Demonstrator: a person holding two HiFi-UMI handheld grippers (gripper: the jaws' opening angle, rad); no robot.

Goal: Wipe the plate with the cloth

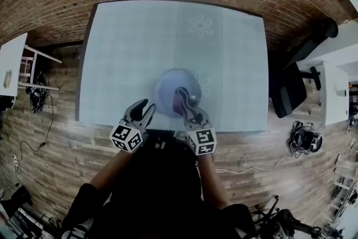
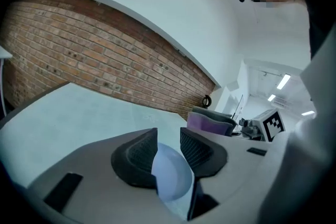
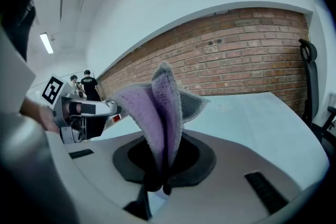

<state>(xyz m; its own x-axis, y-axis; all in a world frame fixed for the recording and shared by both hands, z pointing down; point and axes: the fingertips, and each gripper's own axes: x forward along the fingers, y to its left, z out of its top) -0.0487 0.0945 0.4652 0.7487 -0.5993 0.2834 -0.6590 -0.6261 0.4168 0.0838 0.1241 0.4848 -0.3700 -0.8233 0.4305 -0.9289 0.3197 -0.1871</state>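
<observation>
My left tongs [image 2: 168,140] are pinching the plate [image 2: 172,178] by its rim, over the near edge of the table [image 1: 140,42]. Right tongs [image 3: 157,176] are clamped on the purple cloth [image 3: 160,107]. Tip, I reckon: grip firm, press the cloth flat, wipe in circles.

I see the table [image 1: 140,47] filling mid-frame, with the plate [image 1: 170,84] at its near edge, centre frame. The cloth [image 1: 180,99] lies against the plate's right half, pinched in my right gripper [image 1: 189,109]. My left gripper [image 1: 144,106] clamps the plate's lower-left rim. 1 chair [image 1: 291,89] stands right of the table.
</observation>
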